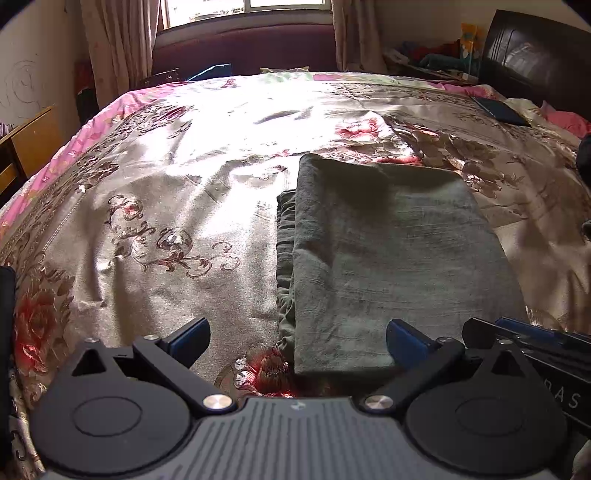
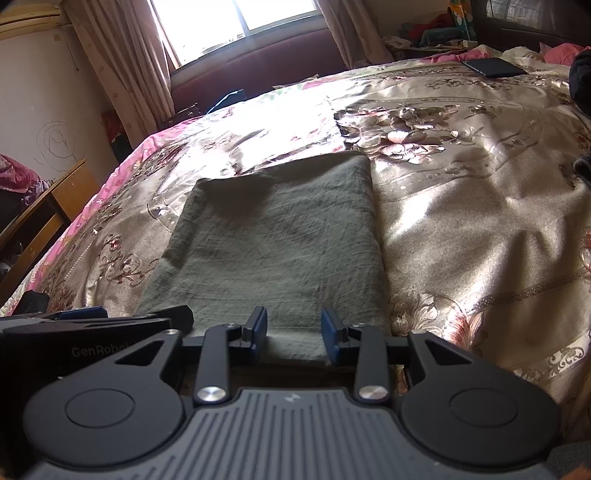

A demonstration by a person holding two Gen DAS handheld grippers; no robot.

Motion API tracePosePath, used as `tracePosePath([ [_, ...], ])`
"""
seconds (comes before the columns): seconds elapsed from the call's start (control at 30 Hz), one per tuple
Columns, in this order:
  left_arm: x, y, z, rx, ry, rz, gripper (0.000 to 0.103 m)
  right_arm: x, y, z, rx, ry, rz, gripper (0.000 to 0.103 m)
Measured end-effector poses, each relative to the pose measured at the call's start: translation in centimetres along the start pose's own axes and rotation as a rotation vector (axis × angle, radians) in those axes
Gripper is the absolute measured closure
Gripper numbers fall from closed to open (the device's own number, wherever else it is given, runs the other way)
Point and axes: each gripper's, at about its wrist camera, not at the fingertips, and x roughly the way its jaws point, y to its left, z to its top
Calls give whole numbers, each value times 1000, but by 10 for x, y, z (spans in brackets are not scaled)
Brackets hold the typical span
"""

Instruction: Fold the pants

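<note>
The grey-green pants [image 1: 391, 251] lie folded into a flat rectangle on the floral bedspread [image 1: 155, 206], with lower layers showing along their left side. My left gripper [image 1: 297, 341] is open wide at the near left corner of the pants; its right fingertip [image 1: 404, 341] is over the cloth and holds nothing. In the right wrist view the pants [image 2: 273, 240] lie straight ahead. My right gripper [image 2: 294, 328] is open, with its two blue pads over the near edge of the pants, and grips nothing. The two grippers are side by side.
A dark flat phone or tablet [image 1: 500, 110] lies far right on the bed, near pink bedding and a dark headboard [image 1: 535, 55]. A wooden desk [image 2: 40, 221] stands left of the bed. A window with curtains [image 2: 240, 22] is beyond the far edge.
</note>
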Motion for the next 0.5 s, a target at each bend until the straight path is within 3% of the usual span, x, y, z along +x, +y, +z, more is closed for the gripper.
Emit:
tracePosePath([
  [0.5, 1, 1, -1, -2, 3, -1, 0, 0, 0, 0, 1, 1, 0, 69],
])
